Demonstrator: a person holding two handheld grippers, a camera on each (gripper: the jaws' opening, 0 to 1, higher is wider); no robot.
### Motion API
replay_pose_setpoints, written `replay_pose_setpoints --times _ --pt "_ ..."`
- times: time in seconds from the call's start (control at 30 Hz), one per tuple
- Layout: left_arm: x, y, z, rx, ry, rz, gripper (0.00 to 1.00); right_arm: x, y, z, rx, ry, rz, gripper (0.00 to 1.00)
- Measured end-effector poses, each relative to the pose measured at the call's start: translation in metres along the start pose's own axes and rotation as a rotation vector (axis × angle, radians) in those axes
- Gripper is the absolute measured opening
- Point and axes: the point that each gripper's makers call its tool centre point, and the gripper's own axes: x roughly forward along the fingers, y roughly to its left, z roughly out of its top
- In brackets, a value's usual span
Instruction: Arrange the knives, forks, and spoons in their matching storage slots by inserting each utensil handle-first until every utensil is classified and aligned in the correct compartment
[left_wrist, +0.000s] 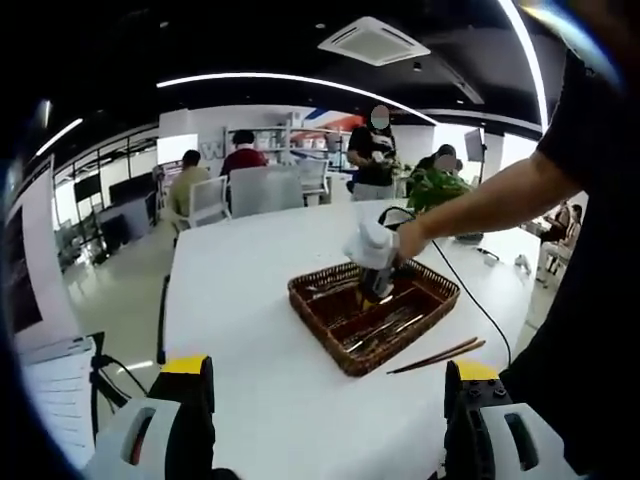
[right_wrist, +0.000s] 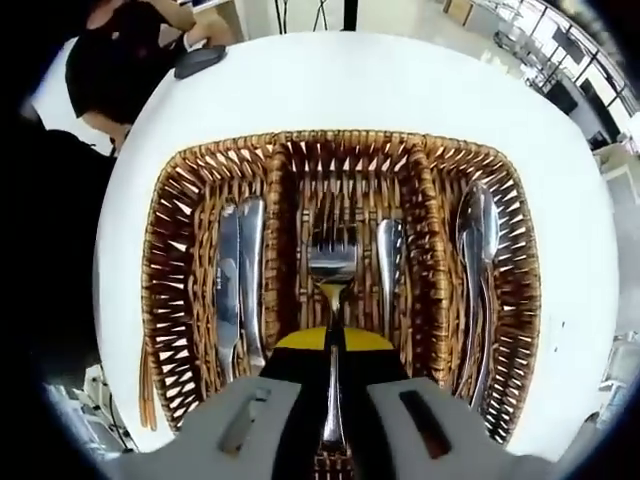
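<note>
From my left gripper (left_wrist: 325, 400) I look across the white desk (left_wrist: 250, 300) with the jaws spread wide and nothing between them. Well ahead sits the wicker tray (left_wrist: 350, 355), and a person's hand (left_wrist: 408, 238) holds the right gripper (left_wrist: 372, 285) down into it. A pair of chopsticks (left_wrist: 440, 355) lies on the desk just beside the tray's near corner. Further back there are people seated and standing around other desks (too far for detail).

From my right gripper (right_wrist: 330, 345) I look straight down into the tray (right_wrist: 180, 180), which has three long compartments. The jaws are closed narrow on a fork (right_wrist: 333, 262), its tines pointing away from me, over the middle compartment. One more utensil (right_wrist: 389, 262) lies in that same compartment, just right of the fork; whether it is a spoon or a knife I cannot tell. Two knives (right_wrist: 240, 275) lie side by side in the left compartment. Two spoons (right_wrist: 478, 260) lie together in the right compartment, bowls at the far end.
</note>
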Motion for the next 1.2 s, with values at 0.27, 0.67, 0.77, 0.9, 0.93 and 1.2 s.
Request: replay_pose_setpoints --times 0.27,0.67,0.77,0.9,0.93,1.2 --pt "0.000 0.001 0.004 0.007 -0.003 -0.005 1.00 0.001 0.000 0.002 -0.037 -0.028 0.000 0.00" --pt "0.001 -0.004 0.011 0.026 -0.003 -0.025 1.00 -0.022 -0.013 0.017 -0.108 -0.191 -0.105 0.28" --pt "0.002 -0.005 0.014 0.032 -0.007 -0.031 1.00 -0.032 -0.014 0.020 -0.104 -0.225 -0.123 0.34" --pt "0.004 -0.007 0.018 0.043 -0.012 -0.038 1.00 -0.045 -0.014 0.021 -0.076 -0.266 -0.140 0.44" --pt "0.005 -0.008 0.019 0.044 -0.012 -0.039 1.00 -0.047 -0.015 0.021 -0.074 -0.271 -0.146 0.48" --pt "0.016 -0.017 0.031 0.062 -0.029 -0.059 1.00 -0.077 -0.012 0.014 0.085 -0.385 -0.188 0.90"
